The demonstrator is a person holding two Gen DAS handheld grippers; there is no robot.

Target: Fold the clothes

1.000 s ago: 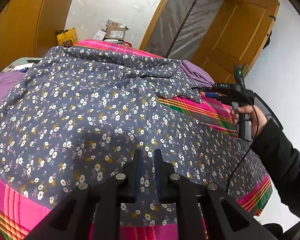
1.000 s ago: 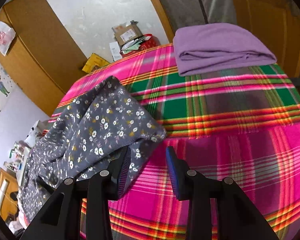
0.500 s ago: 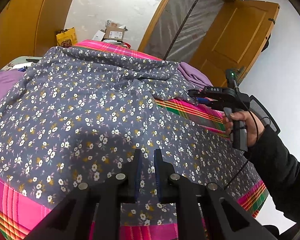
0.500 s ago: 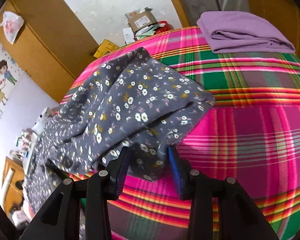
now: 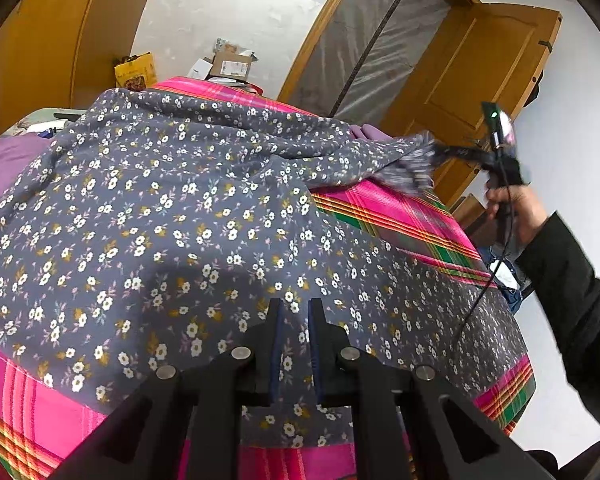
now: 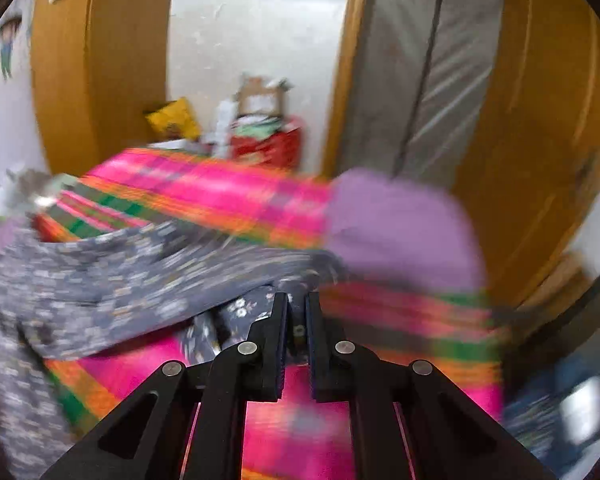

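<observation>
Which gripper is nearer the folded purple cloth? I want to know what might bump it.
Right. The right gripper sits just before the purple cloth, pinching the floral garment; the left gripper is at the garment's near edge.

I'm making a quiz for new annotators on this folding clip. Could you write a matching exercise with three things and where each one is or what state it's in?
Things:
1. floral garment
2. folded purple cloth
3. right hand-held gripper

States:
A. stacked at the bed's far side, by the door
B. shut on a corner of fabric
C. spread over the plaid bedcover

Pairs: 1-C, 2-A, 3-B
</observation>
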